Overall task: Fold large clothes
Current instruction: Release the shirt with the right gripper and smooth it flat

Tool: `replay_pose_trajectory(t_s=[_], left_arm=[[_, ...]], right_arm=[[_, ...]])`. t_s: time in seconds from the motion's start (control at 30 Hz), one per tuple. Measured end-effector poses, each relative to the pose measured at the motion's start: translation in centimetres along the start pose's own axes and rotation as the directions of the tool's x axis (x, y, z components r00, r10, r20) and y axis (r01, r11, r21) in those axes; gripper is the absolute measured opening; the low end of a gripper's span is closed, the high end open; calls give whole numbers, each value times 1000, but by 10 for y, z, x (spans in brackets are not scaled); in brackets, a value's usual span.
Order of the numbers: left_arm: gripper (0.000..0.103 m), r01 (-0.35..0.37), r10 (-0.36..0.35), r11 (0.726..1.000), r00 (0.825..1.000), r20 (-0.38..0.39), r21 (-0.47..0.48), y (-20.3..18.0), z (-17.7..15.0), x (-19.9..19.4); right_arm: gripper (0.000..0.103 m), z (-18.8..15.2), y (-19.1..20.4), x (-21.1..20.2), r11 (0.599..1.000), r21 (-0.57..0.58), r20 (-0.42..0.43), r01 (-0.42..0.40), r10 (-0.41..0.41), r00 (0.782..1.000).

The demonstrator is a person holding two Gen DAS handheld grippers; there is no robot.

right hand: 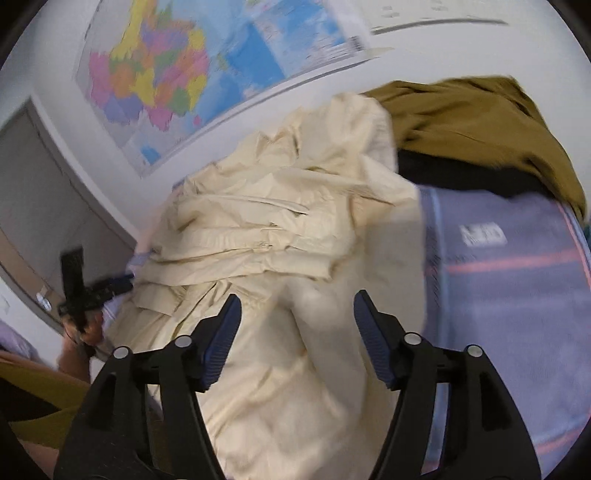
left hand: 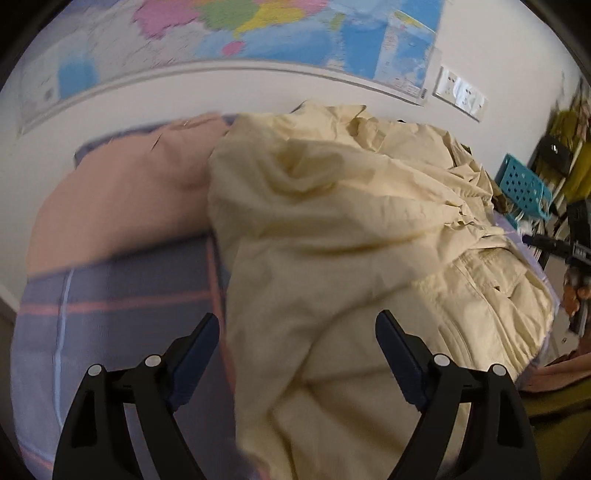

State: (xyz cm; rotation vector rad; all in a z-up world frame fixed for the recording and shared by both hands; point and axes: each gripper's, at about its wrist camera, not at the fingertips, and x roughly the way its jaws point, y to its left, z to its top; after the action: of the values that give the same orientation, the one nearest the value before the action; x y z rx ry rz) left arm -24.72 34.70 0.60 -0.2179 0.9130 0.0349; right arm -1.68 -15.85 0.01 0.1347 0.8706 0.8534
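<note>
A white wall with a coloured map (left hand: pixel 258 33) backs your left wrist view, above a bed covered in a purple striped blanket (left hand: pixel 122 306). A pink pillow (left hand: pixel 122 199) lies at the head of it, touching the cream garment (left hand: pixel 332 240), which is heaped in crumpled folds across the blanket's middle. Your left gripper (left hand: pixel 297 334) hangs over the garment's near edge with its 2 fingers spread wide, holding nothing. A teal perforated basket (left hand: pixel 522 184) sits beyond the bed on the right.

In your right wrist view the same map (right hand: pixel 207 74) tilts across the wall. Your right gripper (right hand: pixel 297 317) is also spread apart and empty above the cream garment (right hand: pixel 280 229). An olive-brown garment (right hand: pixel 480 118) lies at the blanket's (right hand: pixel 517 295) far corner.
</note>
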Motion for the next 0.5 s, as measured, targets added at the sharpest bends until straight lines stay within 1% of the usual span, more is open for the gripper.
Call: replay_pose_trajectory(t_s=[0.03,0.07,0.13,0.23,0.33,0.37,0.43,0.5], left_arm=[[87,7,-7,1000,1000,-6,-16,3,-6,-2],[88,17,-18,999,1000,-11,-36,6,-13,-4],[88,38,-40,997,998,-38,-65,9,-27,-5],[88,58,-64,995,995,-71,-81,6,-41,-2],[88,105,-114,991,988,-103,-86,0,-52,1],[90,122,-132,988,985,-114,-92,-2,-56,2],[92,124,-133,989,985,-114,-80,-6,-60,2],[94,155,-164,985,980,-115,-80,-11,-65,0]], right_arm=[[71,-6,-7,-10,1000,29,15,-5,4,1000],[73,-11,-12,-17,999,51,25,-10,9,1000],[82,-24,-25,-30,994,105,34,-34,30,999],[84,-41,-37,-32,986,157,7,-52,52,999],[85,-58,-41,-27,982,176,-41,-67,76,996],[85,-63,-39,-25,981,176,-51,-75,85,995],[85,-70,-37,-18,981,173,-80,-87,102,992],[86,-76,-35,-14,980,174,-91,-93,110,990]])
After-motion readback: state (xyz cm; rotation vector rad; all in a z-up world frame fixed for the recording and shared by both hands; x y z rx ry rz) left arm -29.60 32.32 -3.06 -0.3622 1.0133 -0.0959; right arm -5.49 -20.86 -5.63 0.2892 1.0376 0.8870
